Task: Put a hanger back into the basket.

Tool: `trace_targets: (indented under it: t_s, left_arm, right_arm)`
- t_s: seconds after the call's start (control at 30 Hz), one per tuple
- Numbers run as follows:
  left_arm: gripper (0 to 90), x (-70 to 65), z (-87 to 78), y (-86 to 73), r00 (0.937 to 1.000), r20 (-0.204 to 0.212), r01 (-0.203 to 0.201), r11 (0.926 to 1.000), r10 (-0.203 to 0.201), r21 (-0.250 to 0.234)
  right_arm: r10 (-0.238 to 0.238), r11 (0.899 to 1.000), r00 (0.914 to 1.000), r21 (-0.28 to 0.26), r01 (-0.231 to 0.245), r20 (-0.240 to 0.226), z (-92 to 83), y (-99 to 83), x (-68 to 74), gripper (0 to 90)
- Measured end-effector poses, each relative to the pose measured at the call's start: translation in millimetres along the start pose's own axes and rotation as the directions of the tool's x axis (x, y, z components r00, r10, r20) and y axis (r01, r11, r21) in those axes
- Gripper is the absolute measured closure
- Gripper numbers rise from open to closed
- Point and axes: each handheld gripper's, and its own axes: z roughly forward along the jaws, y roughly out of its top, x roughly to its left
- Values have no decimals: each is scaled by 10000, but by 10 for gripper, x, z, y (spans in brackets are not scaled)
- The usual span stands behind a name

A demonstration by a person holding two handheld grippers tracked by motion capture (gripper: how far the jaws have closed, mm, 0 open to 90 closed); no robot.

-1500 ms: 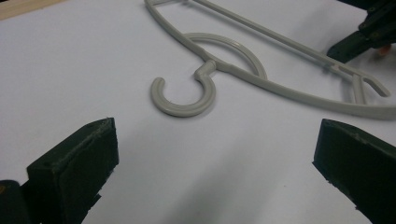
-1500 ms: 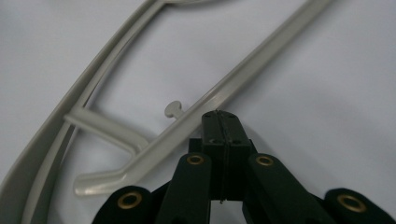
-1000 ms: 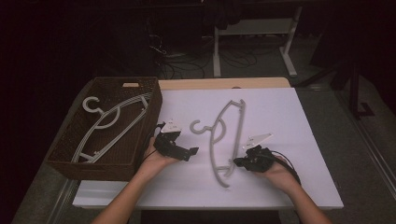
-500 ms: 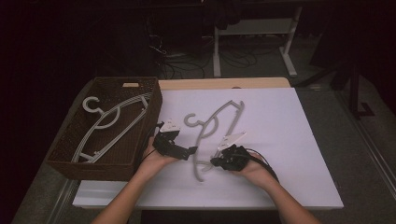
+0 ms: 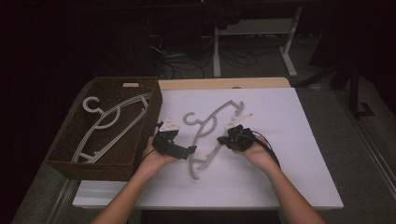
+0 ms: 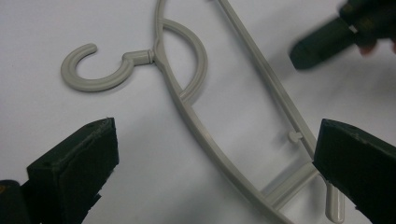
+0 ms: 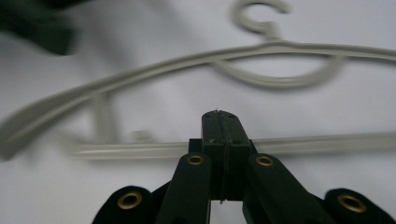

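While the grey hanger (image 5: 212, 133) lies slantwise on the white worktop (image 5: 299, 154), just right of the wicker basket (image 5: 140, 154), the right tool (image 5: 232, 138) is clamped on its straight lower bar; the right gripper view shows the jaws pressed flat together with the bar (image 7: 322, 141) running behind their tip. The left tool (image 5: 187, 151) stands wide, its jaws straddling the lower end of the hanger (image 6: 210, 140) without pressing on it.

Risk, as judged: the hold is on a thin bar well off the hanger's middle, so a lift may let it swing or pivot in the jaws and slip out. The hook (image 5: 190, 118) points toward the basket and could catch on its rim, or tangle with the hangers already inside (image 5: 109, 123). The left tool, closing from where it stands, may nip only the end peg.

Unclear: whether the bar truly sits between the right pads or merely behind them, since the jaw tip covers the contact. The right gripper view is blurred, and the hanger's ends are cut off in both gripper views.
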Motion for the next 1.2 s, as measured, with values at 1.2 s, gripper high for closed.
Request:
trace_targets:
  t_s: [1.2]
  left_arm:
    - [230, 155, 573, 139, 9981, -120, 613, 9944, -605, 864]
  right_arm:
    - [596, 9976, 9926, 281, -629, 1061, 281, -99, -352, 891]
